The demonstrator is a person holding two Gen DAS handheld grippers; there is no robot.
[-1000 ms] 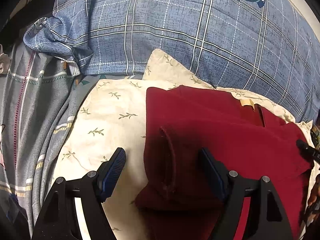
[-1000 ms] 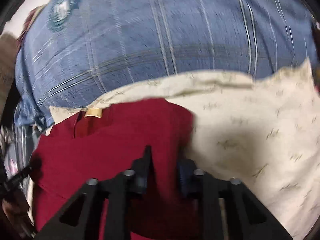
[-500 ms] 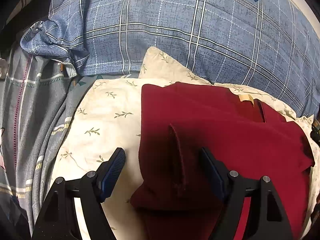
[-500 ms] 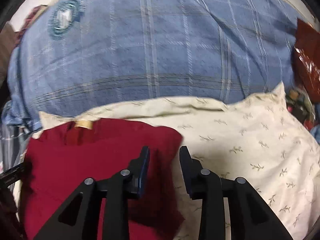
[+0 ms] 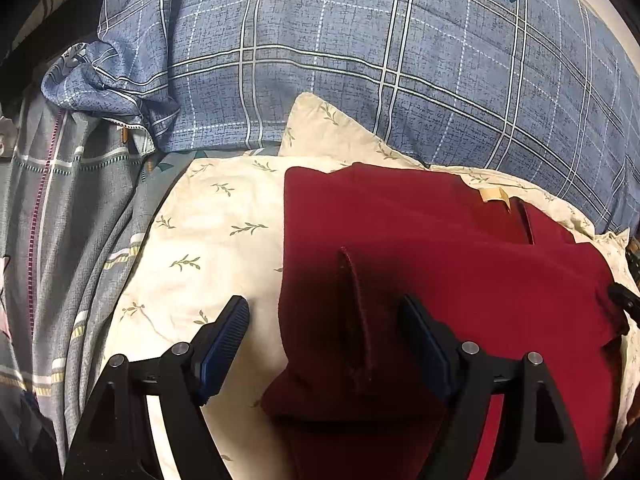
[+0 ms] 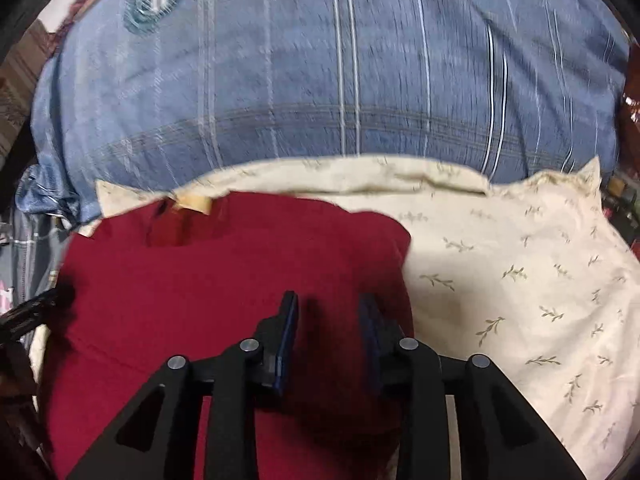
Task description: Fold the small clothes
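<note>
- Red garment (image 5: 440, 264) lies folded on cream pillow w/ leaf print (image 5: 208, 240); pillow sits in front of big blue plaid pillow (image 5: 360, 60).
- Left view: left gripper (image 5: 326, 324) w/ jaws spread wide, nothing clamped between the blue pads.
- Its left finger (image 5: 224, 340) hangs over bare cream pillow, just beside garment's left edge; right finger (image 5: 424, 344) is over the red fabric.
- So the garment's near-left corner, incl. a raised seam/fold ridge (image 5: 356, 320), sits between the two fingers; can't tell if the pads touch cloth.
- Tan label (image 5: 494, 194) shows at garment's far side, near the neck opening, close to the blue pillow.
- Grey striped bedding (image 5: 68, 240) runs down the left of the cream pillow.
- Right view (blurred): right gripper (image 6: 328, 320) w/ a narrow gap betw. the pads, not gripping anything visible.
- Both its fingers are over the garment (image 6: 200, 300), near the garment's right edge; the cream pillow (image 6: 520, 280) lies bare to the right of that edge.
- Can't tell if those fingers touch the fabric or hover above it.
- Label (image 6: 194, 202) again at far edge, left of centre, just under the blue pillow (image 6: 320, 80).
- Dark tip of the other tool (image 6: 36, 304) shows at far left of the right view, at garment's left edge; likewise a black tip (image 5: 624, 300) at far right of the left view.
</note>
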